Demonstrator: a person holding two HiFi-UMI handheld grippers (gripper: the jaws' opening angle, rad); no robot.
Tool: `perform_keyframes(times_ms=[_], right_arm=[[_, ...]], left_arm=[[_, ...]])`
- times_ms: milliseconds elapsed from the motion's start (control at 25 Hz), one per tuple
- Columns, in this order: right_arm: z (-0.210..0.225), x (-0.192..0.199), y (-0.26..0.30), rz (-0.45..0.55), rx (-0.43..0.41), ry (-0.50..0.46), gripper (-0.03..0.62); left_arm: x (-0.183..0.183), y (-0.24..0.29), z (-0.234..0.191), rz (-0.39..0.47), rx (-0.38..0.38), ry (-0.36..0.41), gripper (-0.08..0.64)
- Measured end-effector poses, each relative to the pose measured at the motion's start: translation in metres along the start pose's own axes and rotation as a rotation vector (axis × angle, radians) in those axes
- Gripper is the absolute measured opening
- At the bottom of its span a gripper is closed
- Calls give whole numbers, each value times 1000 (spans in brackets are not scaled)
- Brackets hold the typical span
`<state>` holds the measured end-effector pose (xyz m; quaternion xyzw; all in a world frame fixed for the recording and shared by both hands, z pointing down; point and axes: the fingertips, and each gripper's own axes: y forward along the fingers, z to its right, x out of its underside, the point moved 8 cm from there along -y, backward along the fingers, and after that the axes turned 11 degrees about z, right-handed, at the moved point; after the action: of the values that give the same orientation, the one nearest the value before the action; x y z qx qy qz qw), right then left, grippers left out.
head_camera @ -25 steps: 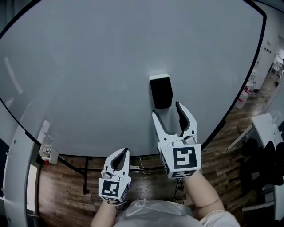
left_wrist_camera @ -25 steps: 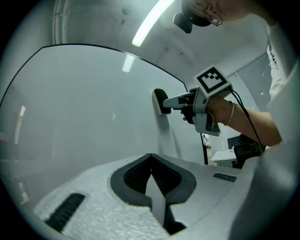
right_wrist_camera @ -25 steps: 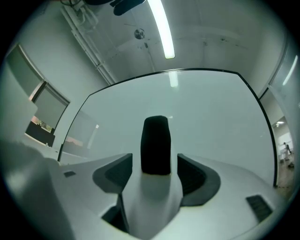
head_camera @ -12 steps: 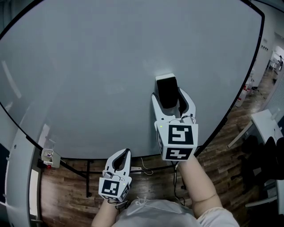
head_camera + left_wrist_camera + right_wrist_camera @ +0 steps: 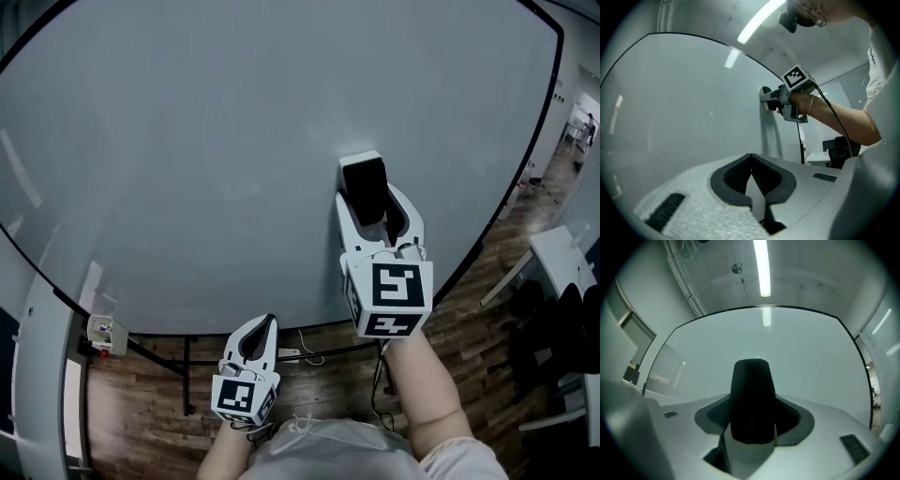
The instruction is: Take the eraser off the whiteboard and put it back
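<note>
Nearest, at 6 o'clock in the head view, the left tool (image 5: 261, 323) is held low before the body. Its jaws are clenched together, and nothing is caught between them. Under it, the wooden floor (image 5: 141, 422) is seen.

At 1 o'clock from that tool, the right tool (image 5: 373, 204) is stretched forward on a bare forearm (image 5: 422, 394). Its jaws have just been closing with the black eraser (image 5: 364, 186) between them, and the eraser is now grasped: a pad is laid against each of its long sides. The eraser is seated against the face of the whiteboard (image 5: 187, 141), toward 4 o'clock from the board's middle.

Farther off, past the board's dark frame at 3 o'clock, a white table (image 5: 562, 262) and dark chairs (image 5: 553, 337) can be made out. In the right gripper view a ceiling light strip (image 5: 761, 268) is seen at 12 o'clock above the board.
</note>
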<state>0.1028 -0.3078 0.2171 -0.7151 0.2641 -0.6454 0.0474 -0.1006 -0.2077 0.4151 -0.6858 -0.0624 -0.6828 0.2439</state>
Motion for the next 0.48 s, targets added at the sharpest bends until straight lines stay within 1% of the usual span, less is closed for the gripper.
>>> perform_keyframes(times_ms=[160, 280, 360, 480], right_arm=[[3, -3, -13, 6, 8, -12, 259], [3, -2, -32, 15, -5, -20, 260], [3, 8, -50, 4, -13, -32, 261], [3, 37, -77, -32, -21, -35, 261]], left_arm=[[5, 0, 3, -10, 1, -20, 15], [5, -2, 6, -15, 9, -23, 15], [5, -3, 9, -17, 13, -24, 15], [4, -2, 11, -18, 18, -27, 15]])
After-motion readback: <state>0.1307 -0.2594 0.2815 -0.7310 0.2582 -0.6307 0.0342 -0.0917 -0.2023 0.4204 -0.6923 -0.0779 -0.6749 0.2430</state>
